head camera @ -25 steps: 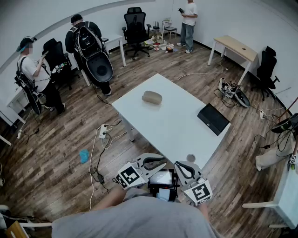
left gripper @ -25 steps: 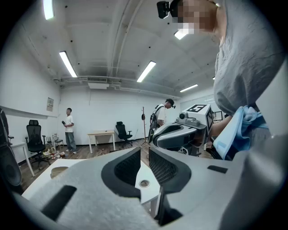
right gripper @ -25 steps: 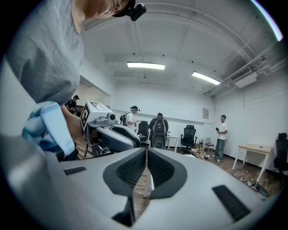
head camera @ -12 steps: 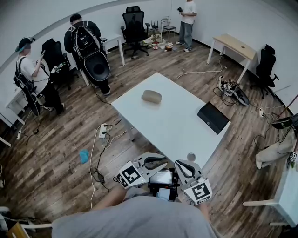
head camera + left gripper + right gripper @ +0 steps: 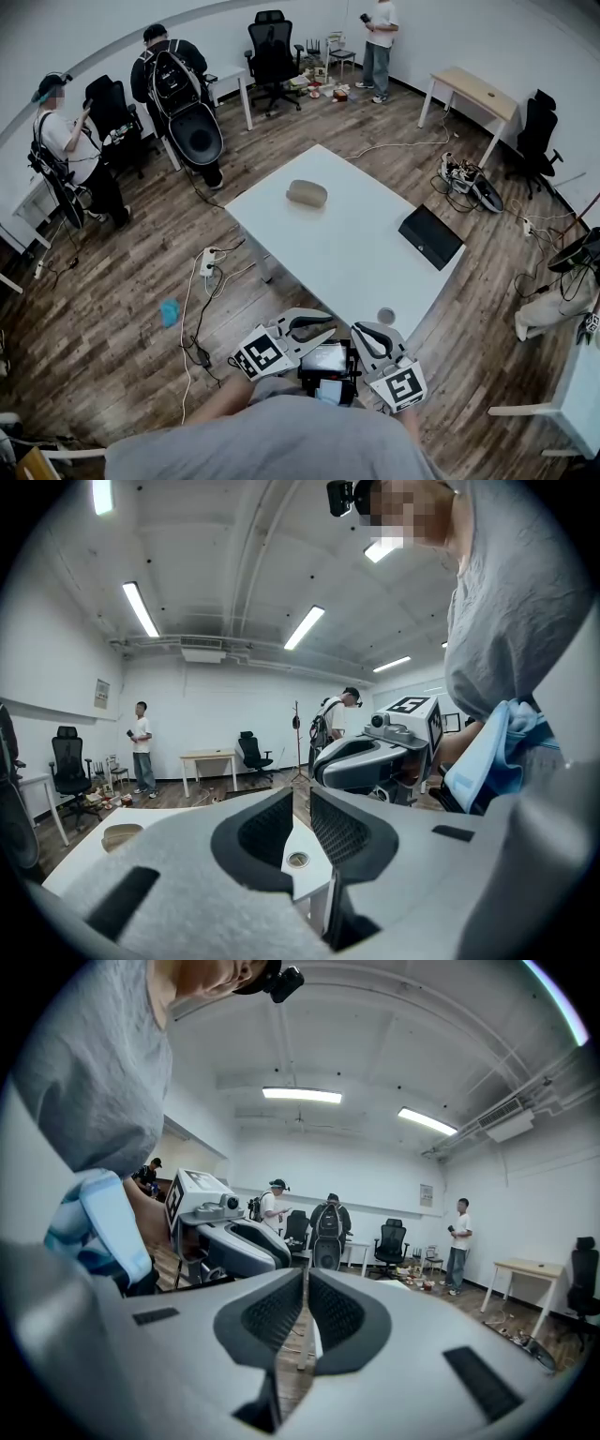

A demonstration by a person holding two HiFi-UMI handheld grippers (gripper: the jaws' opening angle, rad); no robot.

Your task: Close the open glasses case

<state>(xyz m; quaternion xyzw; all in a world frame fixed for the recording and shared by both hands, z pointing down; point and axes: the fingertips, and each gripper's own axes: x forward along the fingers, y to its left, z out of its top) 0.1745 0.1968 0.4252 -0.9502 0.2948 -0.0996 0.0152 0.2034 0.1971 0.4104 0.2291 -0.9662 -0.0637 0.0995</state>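
A black flat case [image 5: 429, 238] lies at the right edge of the white table [image 5: 347, 253]; I cannot tell from here whether it is open. A tan oval case [image 5: 306, 194] rests near the far side, also seen low at the left as the tan case [image 5: 122, 836] in the left gripper view. Both grippers hover side by side off the table's near corner, far from both cases. My left gripper [image 5: 326, 324] [image 5: 300, 794] has a narrow empty gap between its pads. My right gripper [image 5: 360, 331] [image 5: 307, 1274] is shut with nothing in it.
A small round disc [image 5: 385, 317] [image 5: 297, 860] sits on the table's near corner. Cables and a power strip [image 5: 208, 264] lie on the wooden floor at the left. Office chairs, desks and several people stand around the room's edges.
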